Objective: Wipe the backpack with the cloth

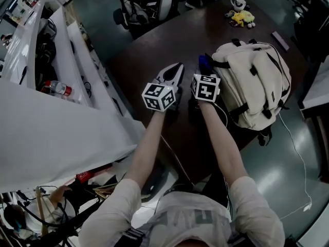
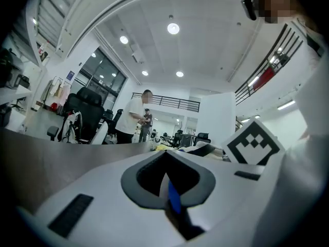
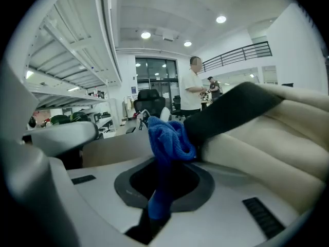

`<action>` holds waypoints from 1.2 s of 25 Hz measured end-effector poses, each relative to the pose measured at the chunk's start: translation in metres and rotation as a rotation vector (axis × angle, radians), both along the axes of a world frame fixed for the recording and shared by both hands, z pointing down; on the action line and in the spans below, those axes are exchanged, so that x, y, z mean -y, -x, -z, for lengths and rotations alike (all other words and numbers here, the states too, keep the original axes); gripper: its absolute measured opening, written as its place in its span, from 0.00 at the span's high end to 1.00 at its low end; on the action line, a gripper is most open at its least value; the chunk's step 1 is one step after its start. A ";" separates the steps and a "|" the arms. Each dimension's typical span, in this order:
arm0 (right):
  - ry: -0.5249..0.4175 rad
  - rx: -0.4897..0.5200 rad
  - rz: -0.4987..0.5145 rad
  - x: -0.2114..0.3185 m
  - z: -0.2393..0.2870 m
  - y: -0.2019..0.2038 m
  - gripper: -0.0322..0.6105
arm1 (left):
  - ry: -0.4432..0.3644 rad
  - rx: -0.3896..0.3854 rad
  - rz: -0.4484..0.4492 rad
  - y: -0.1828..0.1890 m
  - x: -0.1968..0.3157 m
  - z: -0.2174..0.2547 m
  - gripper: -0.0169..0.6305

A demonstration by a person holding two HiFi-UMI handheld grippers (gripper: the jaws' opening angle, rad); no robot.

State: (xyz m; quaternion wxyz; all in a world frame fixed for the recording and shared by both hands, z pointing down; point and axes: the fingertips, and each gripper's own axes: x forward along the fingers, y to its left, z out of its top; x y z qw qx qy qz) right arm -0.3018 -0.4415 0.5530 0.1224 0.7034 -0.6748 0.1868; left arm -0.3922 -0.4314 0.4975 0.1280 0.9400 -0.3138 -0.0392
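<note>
A cream backpack [image 1: 254, 81] with black straps lies on the dark table [image 1: 164, 40], at the right. My right gripper [image 1: 203, 67] is shut on a blue cloth [image 1: 204, 62], right beside the backpack's left edge. In the right gripper view the blue cloth [image 3: 168, 138] sticks up from the closed jaws of that gripper [image 3: 160, 161], next to a black strap [image 3: 231, 112] and the cream fabric of the backpack [image 3: 272, 148]. My left gripper [image 1: 176, 69] lies just left of it on the table, jaws together. The left gripper [image 2: 167, 158] shows only a thin blue sliver in its seam.
A yellow toy [image 1: 242, 18] and a white cup [image 1: 238, 4] sit at the table's far end. White shelving [image 1: 56, 60] with a bottle [image 1: 56, 88] runs along the left. An office chair [image 1: 141, 6] stands beyond the table. A white cable [image 1: 295, 148] trails on the floor.
</note>
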 end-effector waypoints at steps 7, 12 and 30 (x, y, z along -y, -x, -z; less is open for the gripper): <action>-0.009 0.018 -0.108 -0.045 0.001 -0.019 0.88 | 0.003 0.003 -0.028 -0.015 -0.021 0.000 0.97; -0.025 0.081 -0.178 -0.085 0.002 -0.035 0.89 | 0.029 -0.011 -0.033 -0.026 -0.054 -0.005 0.97; 0.032 -0.023 -0.165 -0.230 -0.015 -0.088 0.88 | 0.087 -0.050 0.034 -0.054 -0.186 -0.005 0.97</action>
